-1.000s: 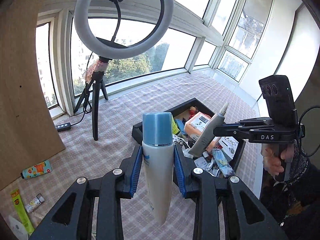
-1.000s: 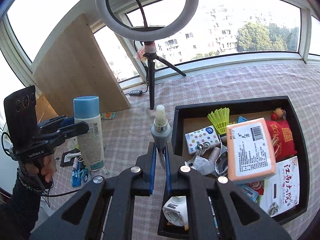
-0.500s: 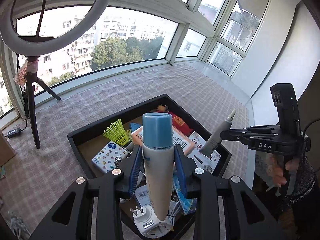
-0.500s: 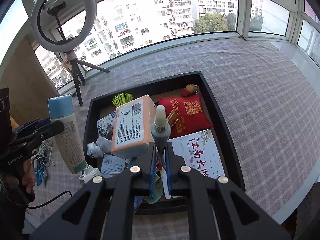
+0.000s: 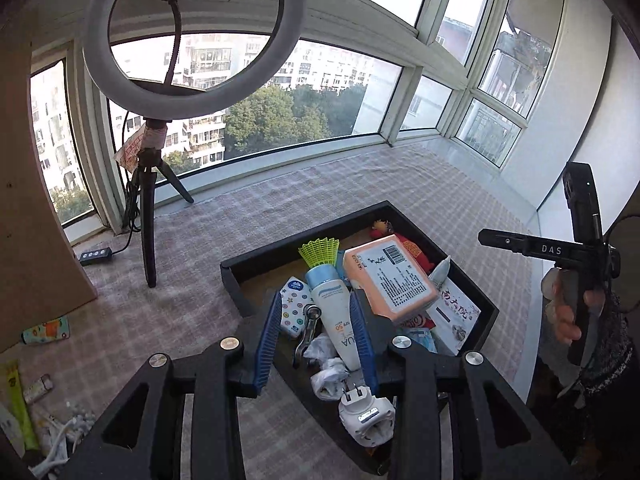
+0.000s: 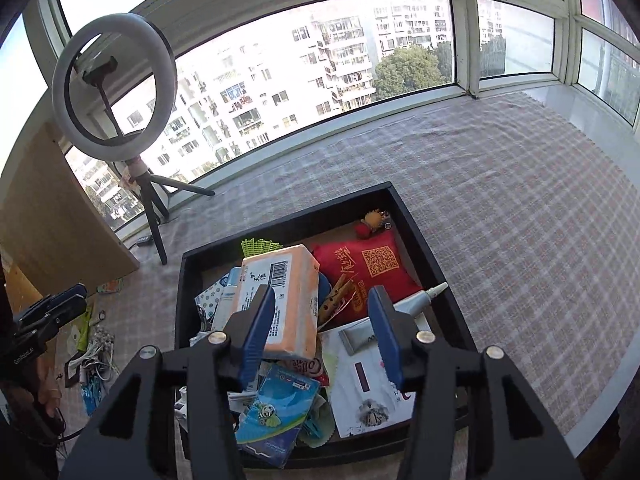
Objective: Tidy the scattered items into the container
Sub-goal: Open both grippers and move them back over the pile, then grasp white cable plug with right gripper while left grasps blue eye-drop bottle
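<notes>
1. Left gripper (image 5: 316, 334): jaws spread wide above the near part of the black tray (image 5: 256, 256), holding nothing. The sunscreen bottle (image 5: 334, 312) lies in the tray between the blue pads, blue cap pointing away; whether a pad touches it cannot be told.
2. Right gripper (image 6: 320, 330): jaws likewise parted and empty, poised over the tray (image 6: 416, 236). The grey tube (image 6: 412, 304) lies in the tray just beyond its right pad, white nozzle toward the tray's right wall.
3. Nearest contents, below the left gripper: a white plug adapter (image 5: 366, 412) at the tray's near corner and crumpled white wrapping (image 5: 326, 364) beside the bottle's base.
4. Below the right gripper: a blue packet (image 6: 276, 412) and a white booklet (image 6: 368, 396) at the near end.
5. Middle of the tray: an orange box (image 6: 286, 300) with a barcode rests tilted on top of the pile, just beyond the right gripper's left pad, hiding whatever lies beneath it. A dotted packet (image 5: 294, 306) sits left of the bottle.
6. Farther in: a red pouch (image 6: 364, 268) with a square code, wooden clothespins (image 6: 334, 296) beside it, a green shuttlecock (image 5: 320, 252) and a small doll (image 6: 372, 222) at the far wall.
7. Left of the tray, on the checked cloth (image 6: 520, 220): scattered small items (image 5: 28, 392) not yet collected.
8. Beyond: a ring light (image 5: 192, 36) on a tripod, with windows behind.
</notes>
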Action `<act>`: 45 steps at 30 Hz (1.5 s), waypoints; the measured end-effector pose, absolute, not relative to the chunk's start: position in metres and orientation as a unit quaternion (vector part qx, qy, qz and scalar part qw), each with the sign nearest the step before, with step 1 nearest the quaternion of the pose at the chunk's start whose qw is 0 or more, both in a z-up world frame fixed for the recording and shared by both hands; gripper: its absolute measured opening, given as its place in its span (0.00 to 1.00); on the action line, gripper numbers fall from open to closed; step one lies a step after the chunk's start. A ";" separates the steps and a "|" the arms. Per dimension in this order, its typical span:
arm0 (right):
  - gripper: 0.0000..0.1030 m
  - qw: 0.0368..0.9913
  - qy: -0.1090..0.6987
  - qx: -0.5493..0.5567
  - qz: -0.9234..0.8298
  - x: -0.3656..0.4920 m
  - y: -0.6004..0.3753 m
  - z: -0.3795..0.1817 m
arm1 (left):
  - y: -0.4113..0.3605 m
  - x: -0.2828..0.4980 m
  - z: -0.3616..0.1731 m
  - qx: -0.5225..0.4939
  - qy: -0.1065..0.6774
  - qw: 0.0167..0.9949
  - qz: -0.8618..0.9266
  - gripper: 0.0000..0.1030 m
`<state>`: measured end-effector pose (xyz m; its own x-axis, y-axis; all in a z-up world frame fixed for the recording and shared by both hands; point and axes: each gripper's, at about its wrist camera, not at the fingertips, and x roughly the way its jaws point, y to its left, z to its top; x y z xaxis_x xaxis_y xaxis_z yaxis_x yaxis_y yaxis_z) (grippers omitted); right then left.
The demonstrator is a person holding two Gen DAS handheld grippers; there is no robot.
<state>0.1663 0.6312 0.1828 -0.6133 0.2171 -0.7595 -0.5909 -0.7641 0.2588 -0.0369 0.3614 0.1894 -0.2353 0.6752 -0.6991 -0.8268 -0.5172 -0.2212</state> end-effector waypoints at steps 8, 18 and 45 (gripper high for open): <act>0.47 0.163 0.239 -0.372 0.882 0.140 0.577 0.185 | 0.233 -0.068 0.192 -0.398 0.102 0.386 0.826 0.33; 0.46 0.016 0.184 -0.439 0.879 0.050 0.455 0.154 | 0.059 -0.075 0.149 -0.453 0.042 0.237 0.858 0.31; 0.45 -0.115 0.103 -0.549 0.822 -0.091 0.273 0.042 | 0.035 -0.082 0.022 -0.552 0.017 0.130 0.823 0.32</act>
<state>-0.0914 0.2730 0.0419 -0.3715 -0.3029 -0.8776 0.0761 -0.9520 0.2964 -0.0821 0.0348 0.0223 -0.3563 0.1957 -0.9137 -0.2328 -0.9656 -0.1160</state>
